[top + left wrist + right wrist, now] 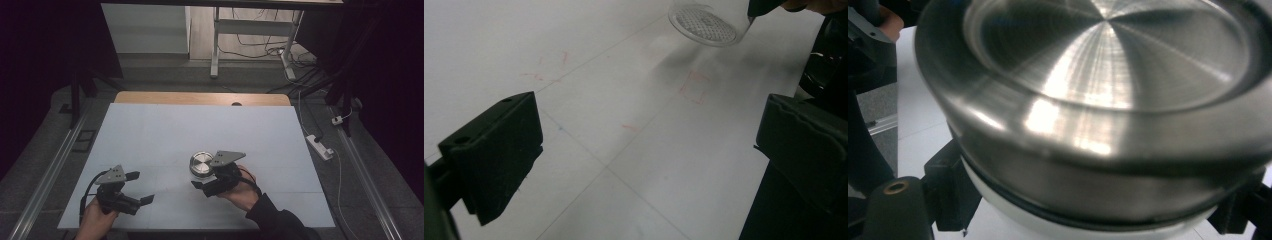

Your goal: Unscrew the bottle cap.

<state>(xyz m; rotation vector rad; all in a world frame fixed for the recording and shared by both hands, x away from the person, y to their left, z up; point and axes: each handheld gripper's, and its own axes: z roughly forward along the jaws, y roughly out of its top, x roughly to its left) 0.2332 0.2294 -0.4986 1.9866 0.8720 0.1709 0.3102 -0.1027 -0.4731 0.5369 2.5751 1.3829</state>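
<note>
My right gripper [206, 176] is clamped on a jar [201, 165], a clear-bodied one with a brushed steel lid [1108, 55], and I've got it held just off the white table [200, 130], near the middle and a little toward my side. From the right gripper view, the lid looms huge and tilted, all radial shine, with a dark seal ring under its rim and the pale body below; my two black jaws press in on that body from either side, as tight as they go around it. Over on the left, my left gripper [136, 187] hangs near the front left corner of the table, well apart from the jar, jaws spread wide and nothing between them. Looking along the left gripper view, the two black pads [494, 150] frame bare white tabletop with faint red marks [694, 87], and the jar's glass base shows far off at the top edge, lifted over its own soft shadow.
</note>
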